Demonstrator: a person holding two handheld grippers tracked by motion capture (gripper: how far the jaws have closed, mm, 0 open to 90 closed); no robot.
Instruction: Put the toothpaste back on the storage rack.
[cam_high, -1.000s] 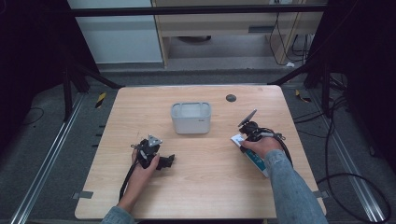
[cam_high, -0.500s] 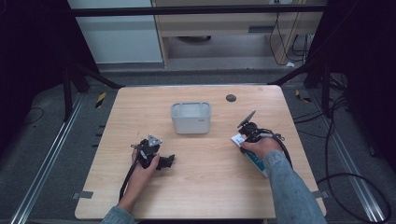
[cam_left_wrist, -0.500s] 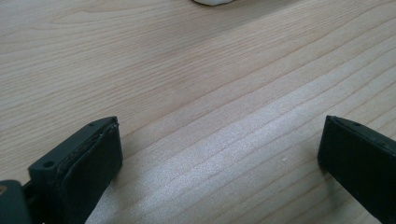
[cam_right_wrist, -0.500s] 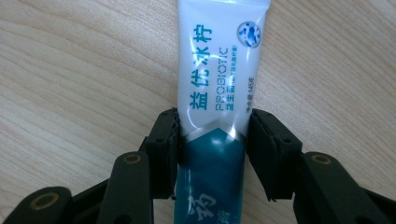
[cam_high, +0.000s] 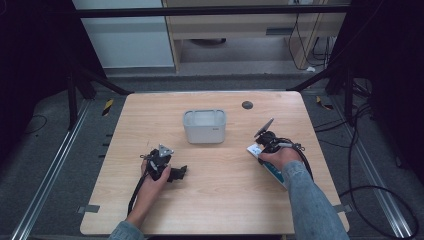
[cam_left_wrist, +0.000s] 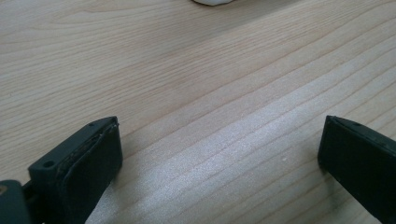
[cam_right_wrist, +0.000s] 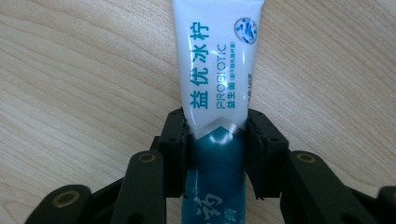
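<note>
Little changed from a second ago: both hands and both tools in much the same spots, the tube in the same place on the table (cam_high: 220, 200).

Left gripper (cam_high: 176, 173) low over the near-left part of the wood, held in the left hand (cam_high: 150, 177), jaws spread wide with only bare grain between them in the left gripper view (cam_left_wrist: 219, 154). Well apart from the tube.

Toward the middle, a white lidded box (cam_high: 204, 126), standing alone, near neither tool. Beyond it, close to the far edge, a small dark disc (cam_high: 247, 105).

At the right, the right gripper (cam_high: 263, 148), in the right hand (cam_high: 281, 156), jaws narrowed and clamped on the toothpaste tube (cam_right_wrist: 215, 74), one pad pressed to each side. Tube lying flat on the table near its right edge: white upper body with teal Chinese characters, the word PROBIOTIC and a small round blue emblem, changing to a dark teal band just where the pads (cam_right_wrist: 176, 135) bite. In the high view, long axis running diagonally, white end (cam_high: 254, 150) toward the box and far-left, teal end (cam_high: 277, 175) toward the near-right, partly under the sleeve. Cap end not discernible.
</note>
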